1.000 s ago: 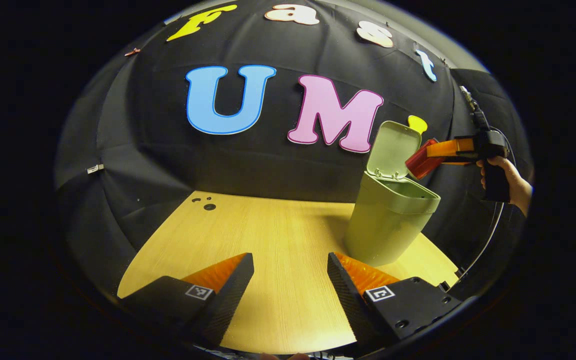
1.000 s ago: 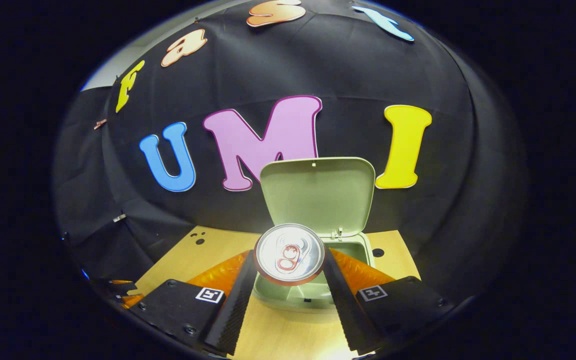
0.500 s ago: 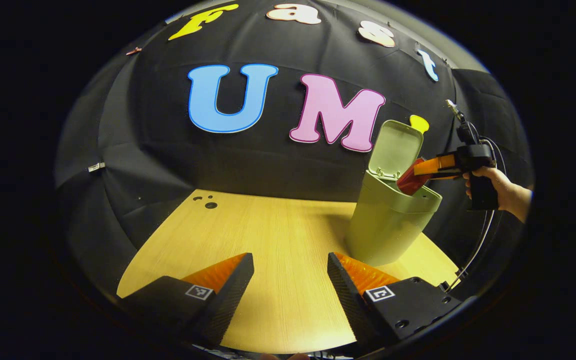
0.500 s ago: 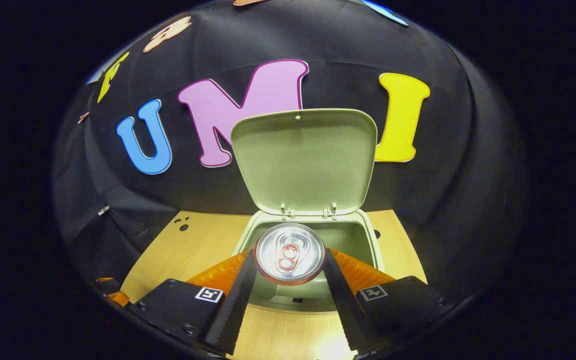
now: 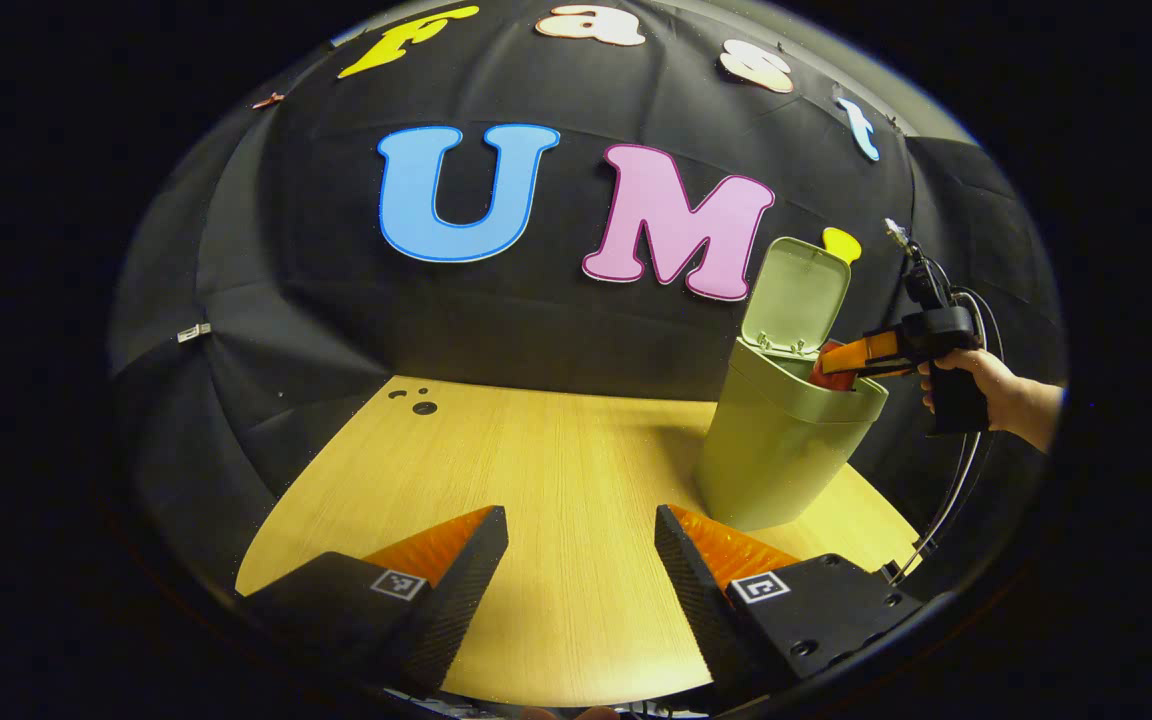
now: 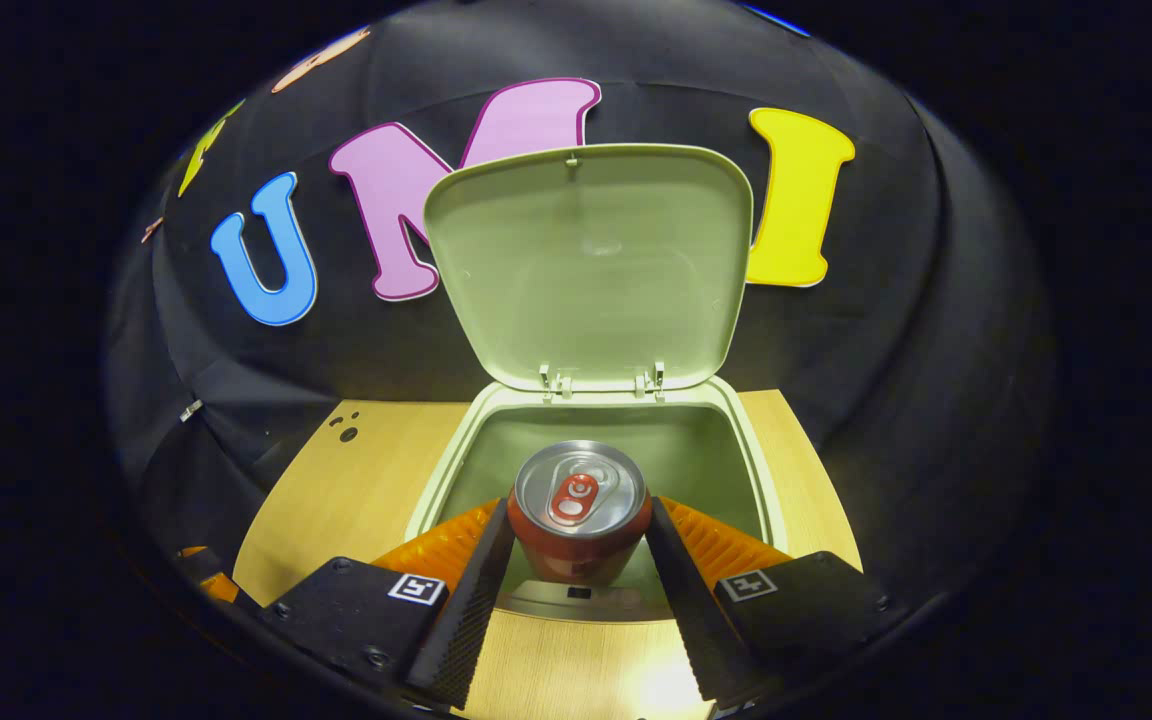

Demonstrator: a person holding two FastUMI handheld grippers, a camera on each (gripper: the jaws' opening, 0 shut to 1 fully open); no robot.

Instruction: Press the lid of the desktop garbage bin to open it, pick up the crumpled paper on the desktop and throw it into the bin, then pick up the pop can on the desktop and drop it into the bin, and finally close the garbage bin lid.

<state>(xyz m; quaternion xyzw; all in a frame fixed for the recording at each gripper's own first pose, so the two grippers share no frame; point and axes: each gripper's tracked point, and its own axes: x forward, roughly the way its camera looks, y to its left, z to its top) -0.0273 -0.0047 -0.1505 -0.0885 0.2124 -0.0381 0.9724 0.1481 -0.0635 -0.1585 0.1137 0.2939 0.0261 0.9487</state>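
Black cloth wall behind, pale wooden surface (image 5: 556, 470) below. Green garbage bin (image 5: 771, 455) on the far right part of the surface in the left gripper view, lid (image 5: 798, 295) swung up and standing open against the wall. Right hand-held gripper (image 5: 851, 358) over the bin's mouth, held by a hand (image 5: 976, 375) coming in from the right edge — red pop can (image 5: 829, 372) at its tip, partly sunk below the rim. From the right gripper view: right hand-held gripper (image 6: 576, 545) pinching the pop can (image 6: 579, 510) between both fingers, can's silver top facing the camera, body hanging inside the bin's opening (image 6: 596, 440), lid (image 6: 591, 265) upright just behind. Can not yet dropped. Left hand-held gripper (image 5: 581, 560) low over the bare surface, well apart from the bin, fingers spread wide — nothing between them. Crumpled paper: cannot tell where.
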